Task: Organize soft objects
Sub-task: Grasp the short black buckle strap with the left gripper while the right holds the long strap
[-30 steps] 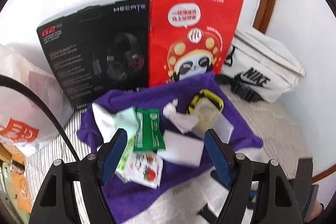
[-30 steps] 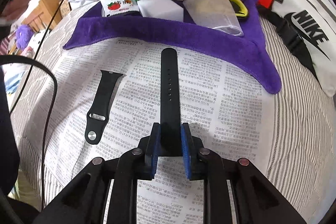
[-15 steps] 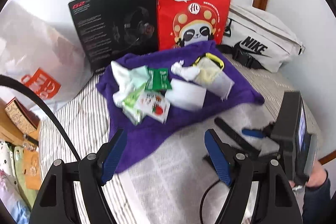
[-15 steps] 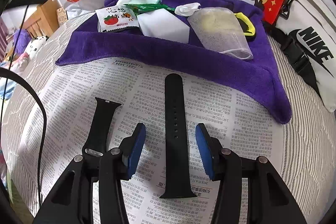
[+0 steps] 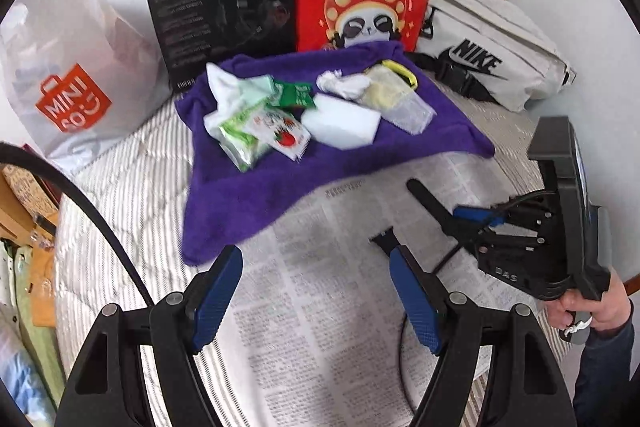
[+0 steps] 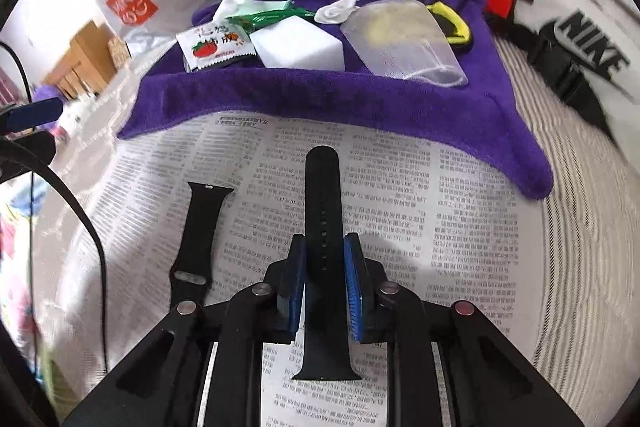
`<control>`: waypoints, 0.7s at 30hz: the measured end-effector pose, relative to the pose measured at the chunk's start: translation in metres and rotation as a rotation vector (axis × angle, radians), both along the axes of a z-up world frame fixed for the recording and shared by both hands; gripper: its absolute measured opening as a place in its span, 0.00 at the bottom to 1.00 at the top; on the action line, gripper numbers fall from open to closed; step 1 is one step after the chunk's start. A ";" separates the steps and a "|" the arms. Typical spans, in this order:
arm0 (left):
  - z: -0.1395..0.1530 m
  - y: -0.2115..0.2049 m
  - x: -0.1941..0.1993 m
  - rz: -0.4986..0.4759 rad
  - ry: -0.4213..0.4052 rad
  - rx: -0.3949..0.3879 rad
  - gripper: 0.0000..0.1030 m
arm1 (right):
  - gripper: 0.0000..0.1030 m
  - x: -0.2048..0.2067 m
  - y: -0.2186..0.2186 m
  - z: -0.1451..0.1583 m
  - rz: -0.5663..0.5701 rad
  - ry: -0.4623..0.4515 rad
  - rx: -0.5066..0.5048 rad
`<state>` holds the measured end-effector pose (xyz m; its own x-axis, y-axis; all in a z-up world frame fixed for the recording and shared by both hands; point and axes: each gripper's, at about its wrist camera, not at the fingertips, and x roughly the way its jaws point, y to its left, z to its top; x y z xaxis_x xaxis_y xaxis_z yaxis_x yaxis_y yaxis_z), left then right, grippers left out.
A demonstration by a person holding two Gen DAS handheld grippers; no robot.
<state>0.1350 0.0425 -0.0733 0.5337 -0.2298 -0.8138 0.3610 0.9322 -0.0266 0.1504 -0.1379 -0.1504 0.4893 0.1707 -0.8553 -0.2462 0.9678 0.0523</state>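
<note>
Right claw (image 6: 324, 267) just closed on long strap (image 6: 323, 211) (tilted down) | left claw (image 5: 316, 291) open, empty

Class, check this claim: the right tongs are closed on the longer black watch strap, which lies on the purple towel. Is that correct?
Not quite. The right tongs have just closed on the longer black watch strap, but it lies on the newspaper, not on the purple towel. The right wrist view shows this.
</note>
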 end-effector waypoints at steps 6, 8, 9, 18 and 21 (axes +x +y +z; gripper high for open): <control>-0.016 0.004 -0.006 0.031 0.023 -0.027 0.73 | 0.18 0.001 -0.002 0.001 -0.005 -0.014 -0.009; -0.021 0.004 -0.008 0.029 0.035 -0.031 0.73 | 0.17 0.002 -0.014 0.004 -0.027 0.016 0.046; -0.026 0.003 -0.008 0.034 0.045 -0.023 0.73 | 0.14 0.001 -0.019 0.006 -0.039 0.013 0.048; -0.048 -0.028 0.002 0.007 0.096 -0.016 0.73 | 0.05 -0.007 -0.042 0.004 -0.046 0.044 0.085; -0.052 -0.036 0.003 -0.005 0.111 -0.023 0.73 | 0.12 -0.009 -0.046 0.005 -0.040 0.050 0.080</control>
<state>0.1385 0.0066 -0.1253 0.4394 -0.2511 -0.8625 0.3589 0.9292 -0.0876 0.1417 -0.1840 -0.1455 0.4536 0.2204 -0.8635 -0.2029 0.9690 0.1407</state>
